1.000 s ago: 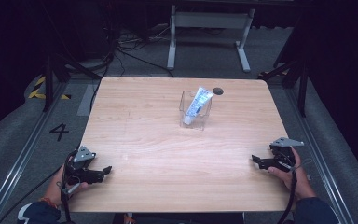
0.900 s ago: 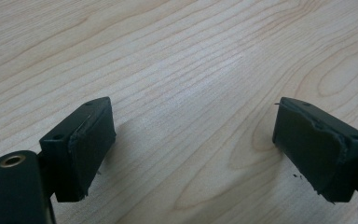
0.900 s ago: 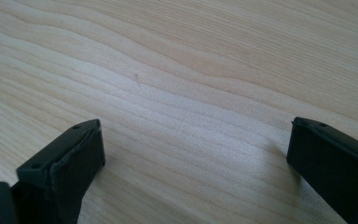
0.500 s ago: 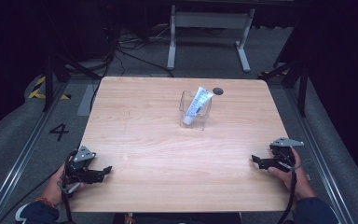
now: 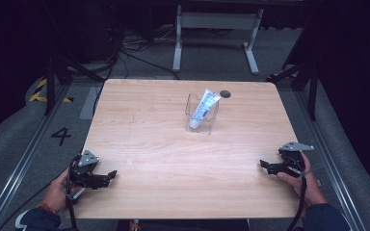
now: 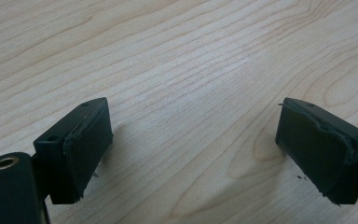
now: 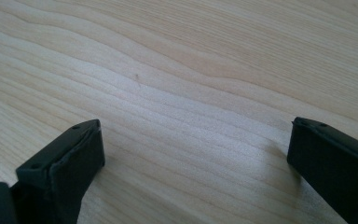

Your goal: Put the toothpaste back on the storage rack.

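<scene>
Your left gripper [image 5: 110,175] rests low at the table's [image 5: 149,125] near left corner, your right gripper [image 5: 265,166] at its near right edge, both with jaws spread wide over bare wood. The toothpaste tube [image 5: 203,109] leans in a clear holder [image 5: 211,124] near the far edge, its lower end blurred behind the plastic.

Light wooden table [image 5: 139,125] with rounded corners, on grey carpeted floor [image 5: 24,139] — numeral "4" [image 5: 60,135] marked at left. Grey metal frame [image 5: 215,33] beyond; dark surroundings — loose cables [image 5: 125,50] on floor.

Bright, even overhead light on the table [image 5: 139,144], dark surroundings, soft jaw shadows, slightly blurred close-ups
</scene>
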Action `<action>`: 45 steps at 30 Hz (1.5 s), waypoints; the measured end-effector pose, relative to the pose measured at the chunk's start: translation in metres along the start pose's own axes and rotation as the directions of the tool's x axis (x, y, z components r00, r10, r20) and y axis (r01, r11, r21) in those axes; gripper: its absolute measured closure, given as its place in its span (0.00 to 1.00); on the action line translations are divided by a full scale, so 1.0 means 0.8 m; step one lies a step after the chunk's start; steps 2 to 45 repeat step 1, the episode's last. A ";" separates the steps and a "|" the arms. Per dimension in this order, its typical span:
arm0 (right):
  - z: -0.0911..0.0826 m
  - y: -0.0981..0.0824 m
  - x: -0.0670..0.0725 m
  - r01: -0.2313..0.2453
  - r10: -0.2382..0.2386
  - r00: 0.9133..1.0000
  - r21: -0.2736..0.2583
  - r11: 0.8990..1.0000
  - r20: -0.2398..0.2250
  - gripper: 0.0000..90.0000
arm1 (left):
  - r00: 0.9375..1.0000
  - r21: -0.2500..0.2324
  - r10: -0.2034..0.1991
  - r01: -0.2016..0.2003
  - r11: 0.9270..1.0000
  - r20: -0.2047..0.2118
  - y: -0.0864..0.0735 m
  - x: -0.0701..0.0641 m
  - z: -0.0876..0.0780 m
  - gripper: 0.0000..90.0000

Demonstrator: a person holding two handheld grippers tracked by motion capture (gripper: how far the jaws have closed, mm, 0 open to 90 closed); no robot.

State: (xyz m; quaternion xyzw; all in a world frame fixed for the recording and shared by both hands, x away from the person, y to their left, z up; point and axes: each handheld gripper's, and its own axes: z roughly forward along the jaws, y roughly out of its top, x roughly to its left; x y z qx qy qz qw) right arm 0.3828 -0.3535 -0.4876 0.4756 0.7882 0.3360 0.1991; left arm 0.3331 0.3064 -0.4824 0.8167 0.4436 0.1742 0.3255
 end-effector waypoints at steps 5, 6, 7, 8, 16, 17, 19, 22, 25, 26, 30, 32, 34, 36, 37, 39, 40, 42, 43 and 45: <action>0.000 0.000 0.000 0.000 0.000 1.000 0.000 1.000 0.000 0.04 | 1.000 0.000 0.001 -0.001 1.000 -0.001 0.000 0.000 0.000 0.12; 0.000 0.000 0.000 0.000 0.000 1.000 0.000 1.000 0.000 0.04 | 1.000 0.000 0.001 -0.001 1.000 -0.001 0.000 0.000 0.000 0.12; 0.000 0.000 0.000 0.000 0.000 1.000 0.000 1.000 0.000 0.04 | 1.000 0.000 0.001 -0.001 1.000 -0.001 0.000 0.000 0.000 0.12; 0.000 0.000 0.000 0.000 0.000 1.000 0.000 1.000 0.000 0.04 | 1.000 0.000 0.001 -0.001 1.000 -0.001 0.000 0.000 0.000 0.12; 0.000 0.000 0.000 0.000 0.000 1.000 0.000 1.000 0.000 0.04 | 1.000 0.000 0.001 -0.001 1.000 -0.001 0.000 0.000 0.000 0.12; 0.000 0.000 0.000 0.000 0.000 1.000 0.000 1.000 0.000 0.04 | 1.000 0.000 0.001 -0.001 1.000 -0.001 0.000 0.000 0.000 0.12; 0.000 0.000 0.000 0.000 0.000 1.000 0.000 1.000 0.000 0.04 | 1.000 0.000 0.001 -0.001 1.000 -0.001 0.000 0.000 0.000 0.12; 0.000 0.000 0.000 0.000 0.000 1.000 0.000 1.000 0.000 0.04 | 1.000 0.000 0.001 -0.001 1.000 -0.001 0.000 0.000 0.000 0.12; 0.000 0.000 0.000 0.000 0.000 1.000 0.000 1.000 0.000 0.04 | 1.000 0.000 0.001 -0.001 1.000 -0.001 0.000 0.000 0.000 0.12; 0.000 0.000 0.000 0.000 0.000 1.000 0.000 1.000 0.000 0.04 | 1.000 0.000 0.001 -0.001 1.000 -0.001 0.000 0.000 0.000 0.12; 0.000 0.000 0.000 0.000 0.000 1.000 0.000 1.000 0.000 0.04 | 1.000 0.000 0.001 -0.001 1.000 -0.001 0.000 0.000 0.000 0.12; 0.000 0.000 0.000 0.000 0.000 1.000 0.000 1.000 0.000 0.04 | 1.000 0.000 0.001 -0.001 1.000 -0.001 0.000 0.000 0.000 0.12; 0.000 0.000 0.000 0.000 0.000 1.000 0.000 1.000 0.000 0.04 | 1.000 0.000 0.001 -0.001 1.000 -0.001 0.000 0.000 0.000 0.12; 0.000 0.000 0.000 0.000 0.000 1.000 0.000 1.000 0.000 0.04 | 1.000 0.000 0.001 -0.001 1.000 -0.001 0.000 0.000 0.000 0.12; 0.000 0.000 0.000 0.000 0.000 1.000 0.000 1.000 0.000 0.04 | 1.000 0.000 0.001 -0.001 1.000 -0.001 0.000 0.000 0.000 0.12; 0.000 0.000 0.000 0.000 0.000 1.000 0.000 1.000 0.000 0.04 | 1.000 0.000 0.001 -0.001 1.000 -0.001 0.000 0.000 0.000 0.12; 0.000 0.000 0.000 0.000 0.000 1.000 0.000 1.000 0.000 0.04 | 1.000 0.000 0.001 -0.001 1.000 -0.001 0.000 0.000 0.000 0.12; 0.000 0.000 0.000 0.000 0.000 1.000 0.000 1.000 0.000 0.04 | 1.000 0.000 0.001 -0.001 1.000 -0.001 0.000 0.000 0.000 0.12; 0.000 0.000 0.000 0.000 0.000 1.000 0.000 1.000 0.000 0.04 | 1.000 0.000 0.001 -0.001 1.000 -0.001 0.000 0.000 0.000 0.12; 0.000 0.000 0.000 0.000 0.000 1.000 0.000 1.000 0.000 0.04 | 1.000 0.000 0.001 -0.001 1.000 -0.001 0.000 0.000 0.000 0.12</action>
